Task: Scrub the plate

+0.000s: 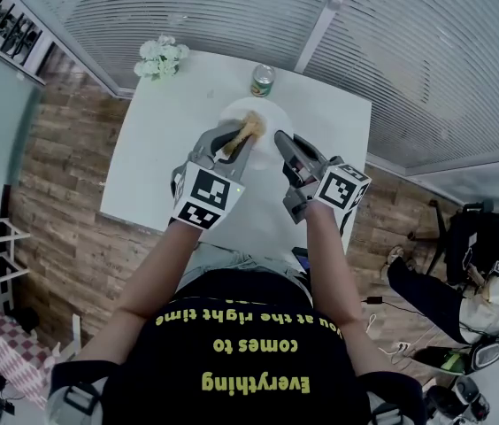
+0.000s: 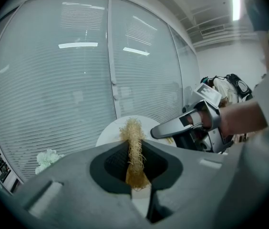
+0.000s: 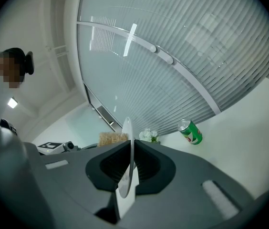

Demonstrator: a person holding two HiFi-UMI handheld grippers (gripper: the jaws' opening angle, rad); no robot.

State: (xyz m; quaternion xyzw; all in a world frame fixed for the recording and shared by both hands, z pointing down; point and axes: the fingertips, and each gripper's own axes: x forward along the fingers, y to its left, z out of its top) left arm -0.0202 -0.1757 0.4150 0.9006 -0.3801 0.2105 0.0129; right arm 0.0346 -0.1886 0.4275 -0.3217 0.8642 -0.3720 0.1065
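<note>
1. Head view: a person stands over a white table (image 1: 157, 162) with a gripper in each hand, both reaching toward its far half.
2. The left gripper (image 1: 234, 138) has its fingers clamped on a straw-coloured fibrous scrubber (image 1: 250, 127), whose frayed tuft sticks out past the tips.
3. The right gripper (image 1: 282, 140) pinches the rim of a white plate (image 1: 263, 112), seen edge-on between the pads in the right gripper view.
4. The plate sits just beyond both grippers at mid-table, on the near side of a green drinks can (image 1: 263, 81). Whether its lower rim rests on the tabletop cannot be told.
5. The scrubber's tuft lies over the plate's near-left part; actual contact cannot be confirmed.
6. Likely trouble: the plate is held only by a thin pinch at one edge, so a hard push from the scrubber could swing it round between the pads or lever it free onto the table.
7. A second risk is that friction on the plate drags the scrubber (gripped as a narrow squashed strip) out of the left fingers.
8. The can and the white flowers (image 1: 161, 57) at the far-left corner stand well apart and look unlikely to be struck.
</note>
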